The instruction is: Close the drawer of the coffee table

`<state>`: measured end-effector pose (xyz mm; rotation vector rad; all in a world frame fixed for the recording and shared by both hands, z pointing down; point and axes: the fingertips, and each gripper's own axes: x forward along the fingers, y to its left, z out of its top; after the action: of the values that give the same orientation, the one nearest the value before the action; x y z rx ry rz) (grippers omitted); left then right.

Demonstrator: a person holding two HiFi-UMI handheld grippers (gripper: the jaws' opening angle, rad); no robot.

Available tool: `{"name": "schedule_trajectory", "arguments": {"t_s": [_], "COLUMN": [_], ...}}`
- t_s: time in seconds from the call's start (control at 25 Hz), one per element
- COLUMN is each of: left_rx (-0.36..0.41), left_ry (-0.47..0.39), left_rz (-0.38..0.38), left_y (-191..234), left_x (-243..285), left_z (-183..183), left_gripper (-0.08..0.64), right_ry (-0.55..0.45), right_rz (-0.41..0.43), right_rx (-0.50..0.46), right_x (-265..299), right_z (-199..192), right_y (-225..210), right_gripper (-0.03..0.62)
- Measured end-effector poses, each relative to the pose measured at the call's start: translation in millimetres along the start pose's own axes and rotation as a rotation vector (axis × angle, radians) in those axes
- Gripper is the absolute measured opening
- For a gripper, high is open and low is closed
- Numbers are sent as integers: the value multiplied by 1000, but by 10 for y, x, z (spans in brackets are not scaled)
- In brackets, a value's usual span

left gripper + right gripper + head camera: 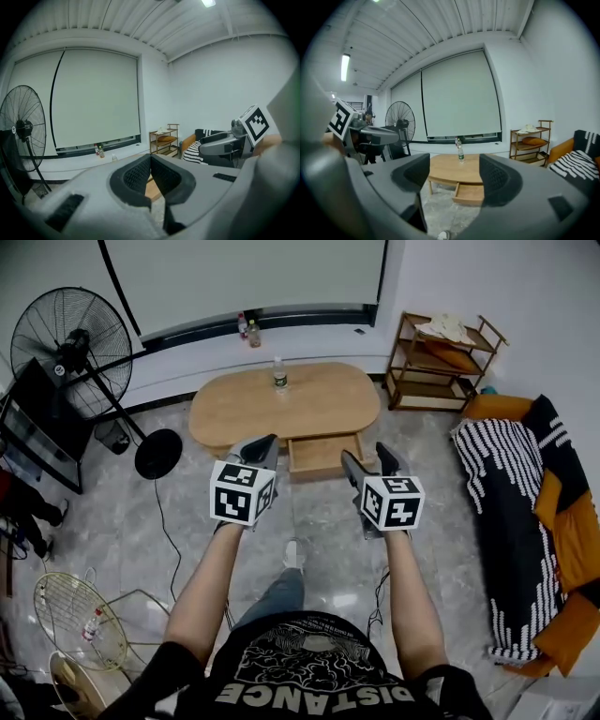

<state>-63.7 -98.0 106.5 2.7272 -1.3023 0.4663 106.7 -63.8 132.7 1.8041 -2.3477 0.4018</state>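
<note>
An oval wooden coffee table (309,401) stands ahead on the marble floor, its drawer (323,454) pulled out toward me at the front right. A clear bottle (279,374) stands on the tabletop. My left gripper (264,444) hovers in the air short of the table's front edge, its jaws closed together with nothing between them (150,161). My right gripper (367,457) hangs just right of the drawer's front, still apart from it. Its jaws stand wide open and empty (454,173), and between them I see the open drawer (469,193) and the bottle (461,153).
A black pedestal fan (70,343) and a dark screen (37,427) stand at the left. A wooden shelf (441,362) is at the back right, a sofa with a striped blanket (525,512) along the right. A fan guard (80,620) and a cable (159,521) lie on the floor.
</note>
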Motion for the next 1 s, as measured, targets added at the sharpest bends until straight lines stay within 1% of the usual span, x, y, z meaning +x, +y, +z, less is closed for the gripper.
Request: {"name": "schedule_trajectory", "arguments": {"t_s": [0.12,0.4,0.48,0.6,0.8,1.0], "left_rx": [-8,-33,-46,-45,-58,-55], "left_ry": [-2,1,3,18,30,34], "left_rz": [-4,-14,-12,-16,-30,-38], "left_y": [171,734,918,1146,1480,1621], "left_x": [356,1286,1531,1877,2336,2686], "left_z": [73,251,296,344,363,291], "left_gripper": [3,3,3,3,3,3], "right_ry": [0,9,14,26,43,52], "right_rz": [-1,-14,-19,-25,-31,-33], "right_rx": [-1,-13,-7,4,11,31], "right_x": [328,1248,1517,1893,2418,2740], "right_z": [98,378,452,531,595,498], "right_y": [-176,-562,-674,-818,-952,-1088], "right_gripper": [321,325,334,337,339,344]}}
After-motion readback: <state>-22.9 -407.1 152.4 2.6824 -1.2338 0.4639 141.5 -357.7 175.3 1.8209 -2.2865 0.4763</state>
